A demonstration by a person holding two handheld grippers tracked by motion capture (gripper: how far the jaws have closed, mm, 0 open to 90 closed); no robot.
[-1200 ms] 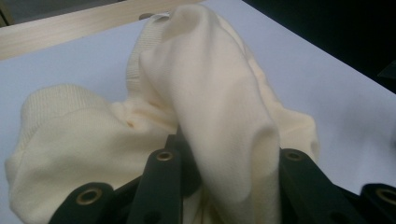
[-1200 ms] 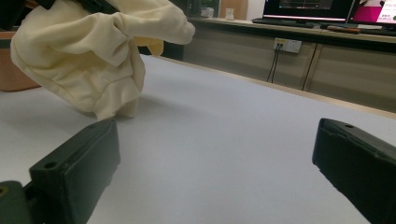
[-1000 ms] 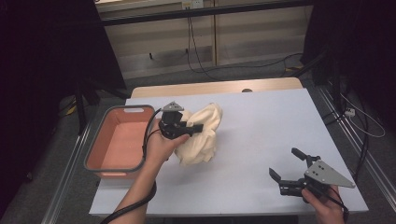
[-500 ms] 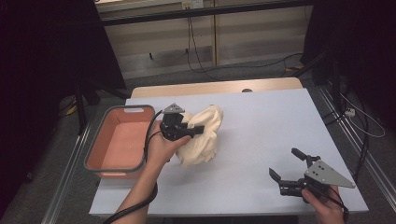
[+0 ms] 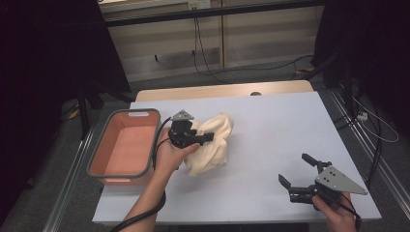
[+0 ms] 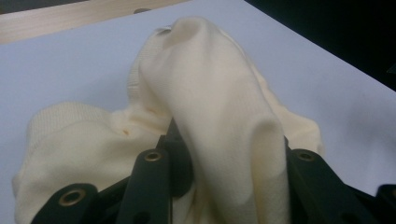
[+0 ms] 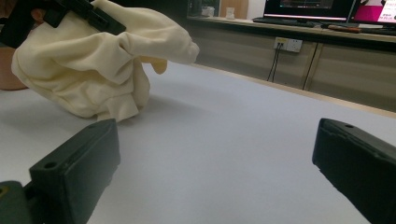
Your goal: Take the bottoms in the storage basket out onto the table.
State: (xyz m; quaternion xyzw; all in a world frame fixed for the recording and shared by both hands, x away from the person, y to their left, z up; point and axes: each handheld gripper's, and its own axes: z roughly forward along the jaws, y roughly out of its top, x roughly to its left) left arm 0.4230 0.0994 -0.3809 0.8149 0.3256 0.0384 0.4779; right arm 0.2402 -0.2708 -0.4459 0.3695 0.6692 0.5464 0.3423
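The left tongs (image 5: 205,137) are clamped on a bunched cream cloth (image 5: 212,145), with a thick fold of the fabric pinched between the 2 black jaws. In the left gripper view the cloth (image 6: 210,121) rises as a soft ridge from between the jaws and spills to both sides over the pale blue table (image 6: 70,70). The person's left hand (image 5: 169,154) grips the tool from below, and a black cable (image 5: 145,217) trails back along the forearm.

The cloth sits left of the table's centre, its lower part resting on the surface and its upper part lifted by the tongs. Just beside it, to the left, stands a salmon-pink bin (image 5: 124,147) with a grey rim, at the table's left edge.

The right tongs (image 5: 302,174) are near the front right corner of the table (image 5: 290,121), well apart from the cloth, with their jaws spread wide and gripping nothing. The right hand (image 5: 336,212) holds them from below. In the right gripper view the cloth (image 7: 93,70) lies across the table beyond the 2 separated jaws.
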